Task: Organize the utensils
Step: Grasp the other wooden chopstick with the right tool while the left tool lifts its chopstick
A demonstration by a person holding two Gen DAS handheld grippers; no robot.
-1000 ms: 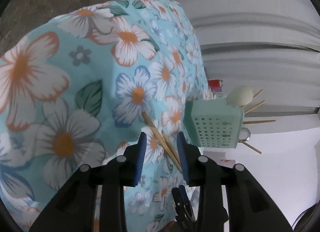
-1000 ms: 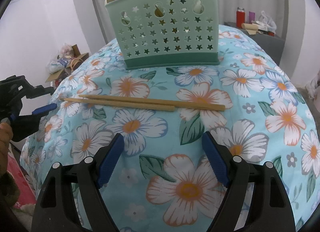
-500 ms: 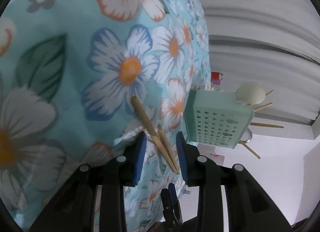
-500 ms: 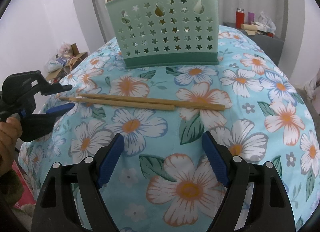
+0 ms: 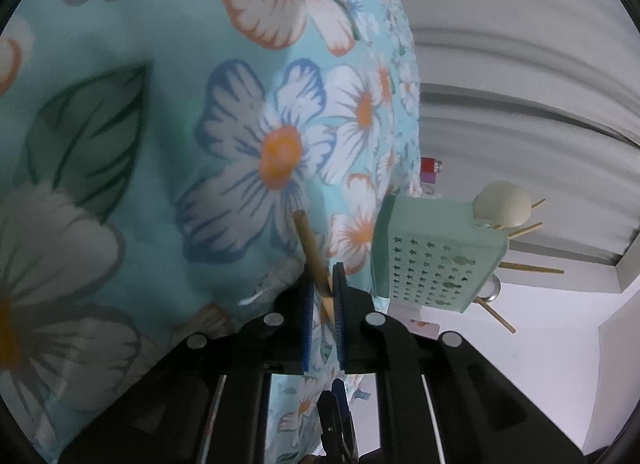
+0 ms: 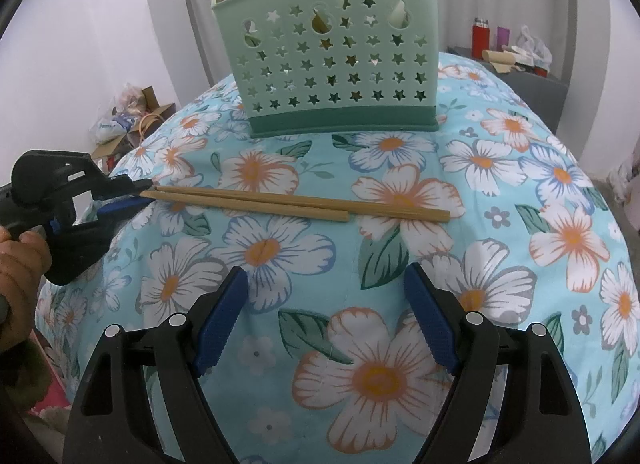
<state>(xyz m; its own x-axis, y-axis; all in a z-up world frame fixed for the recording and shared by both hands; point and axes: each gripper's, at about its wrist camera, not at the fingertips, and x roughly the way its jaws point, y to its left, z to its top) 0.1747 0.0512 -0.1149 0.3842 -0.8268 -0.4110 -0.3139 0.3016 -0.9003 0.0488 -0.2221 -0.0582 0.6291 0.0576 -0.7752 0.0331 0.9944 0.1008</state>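
Between the closing left gripper (image 5: 325,284) jaws lay the chopsticks (image 6: 296,204), pinched at their tips.
Well ahead of the right gripper (image 6: 326,318), fingers spread and empty, stood the basket (image 6: 332,52).

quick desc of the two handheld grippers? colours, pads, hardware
Both match: the right gripper and left gripper have matte black plastic bodies with curved arms, silver round pins at the pivots, and blue ribbed pads on the fingers. No cables or markings visible. A bare hand holds the left one; no sleeve in view.
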